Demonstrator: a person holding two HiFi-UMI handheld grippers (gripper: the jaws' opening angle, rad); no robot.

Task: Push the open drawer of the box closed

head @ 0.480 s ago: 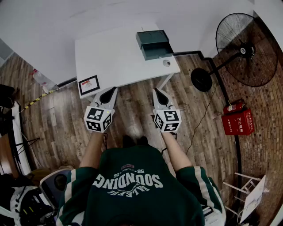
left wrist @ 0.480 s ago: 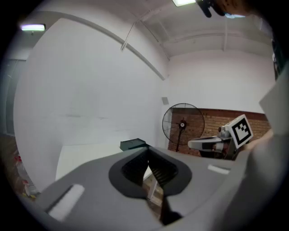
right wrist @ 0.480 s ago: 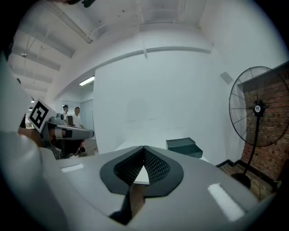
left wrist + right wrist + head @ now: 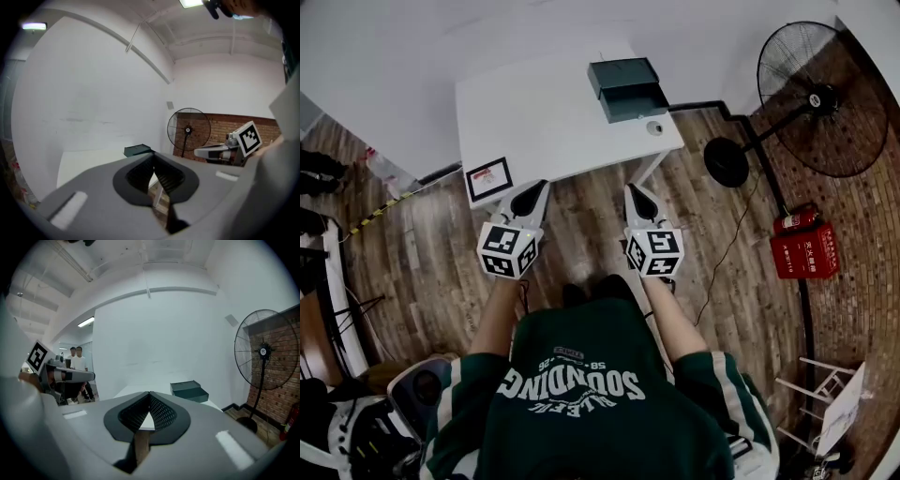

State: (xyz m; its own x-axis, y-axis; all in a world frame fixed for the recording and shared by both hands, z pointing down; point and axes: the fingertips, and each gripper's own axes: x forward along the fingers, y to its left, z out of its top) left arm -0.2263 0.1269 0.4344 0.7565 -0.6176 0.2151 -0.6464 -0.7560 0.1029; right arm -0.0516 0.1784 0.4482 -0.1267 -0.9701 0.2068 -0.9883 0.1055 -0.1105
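Two people [image 4: 76, 363] seen only in right gripper view. Box [image 4: 623, 75], drawer [image 4: 635, 105] open, set well ahead of right gripper [image 4: 638, 196], left gripper [image 4: 531, 196]; both jaws closed together, empty.

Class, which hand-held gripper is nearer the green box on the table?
Right. In the head view the right hand-held gripper is almost in line with the box, nearer the person; the left hand-held gripper is farther off to the left.
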